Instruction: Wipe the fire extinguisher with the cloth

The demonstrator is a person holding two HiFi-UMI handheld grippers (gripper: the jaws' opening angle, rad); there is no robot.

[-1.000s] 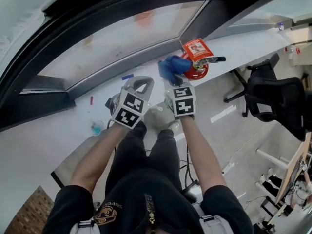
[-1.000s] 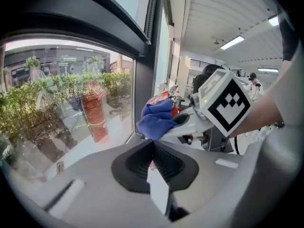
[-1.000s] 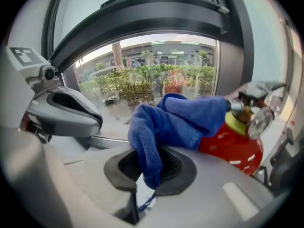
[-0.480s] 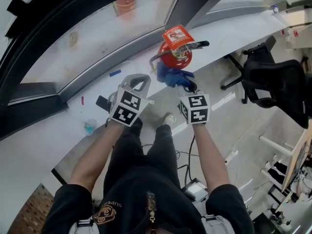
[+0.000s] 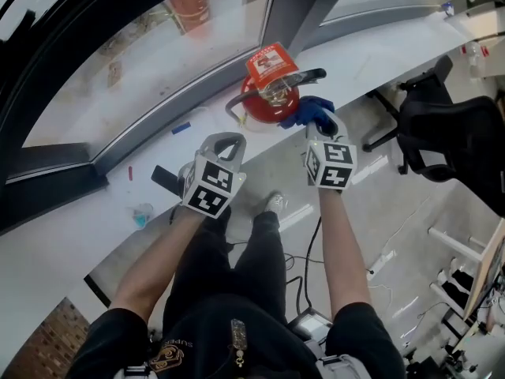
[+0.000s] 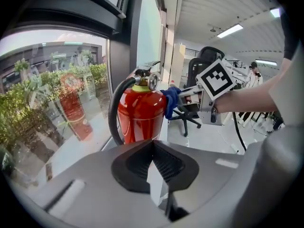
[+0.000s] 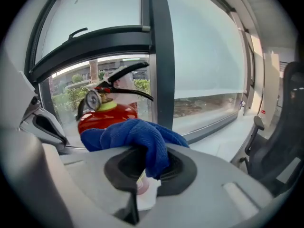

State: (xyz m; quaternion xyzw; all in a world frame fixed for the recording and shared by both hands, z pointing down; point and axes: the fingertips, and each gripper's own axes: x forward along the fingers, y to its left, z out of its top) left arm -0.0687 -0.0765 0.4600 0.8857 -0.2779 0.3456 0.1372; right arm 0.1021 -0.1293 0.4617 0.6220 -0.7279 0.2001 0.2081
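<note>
A red fire extinguisher (image 5: 267, 101) with a black hose and a red tag stands on the white sill by the window. My right gripper (image 5: 319, 123) is shut on a blue cloth (image 5: 310, 110), which lies against the extinguisher's right shoulder. In the left gripper view the blue cloth (image 6: 171, 101) sits at the right side of the extinguisher (image 6: 138, 113). From the right gripper (image 7: 141, 171), the cloth (image 7: 133, 134) bunches in front of the extinguisher (image 7: 108, 112), below its gauge. My left gripper (image 5: 227, 140) is shut and empty, just short of the extinguisher; its jaws meet in the left gripper (image 6: 153, 152) view.
A dark window pillar (image 5: 298, 2) rises behind the extinguisher. On the sill (image 5: 95, 212) to the left lie a black flat object (image 5: 166, 180) and a small blue-green item (image 5: 142, 213). A black office chair (image 5: 446, 144) stands on the floor to the right.
The right gripper has carried the cloth from the extinguisher's left side, round its near side, to its right side. The left gripper has drawn a little closer to the extinguisher.
</note>
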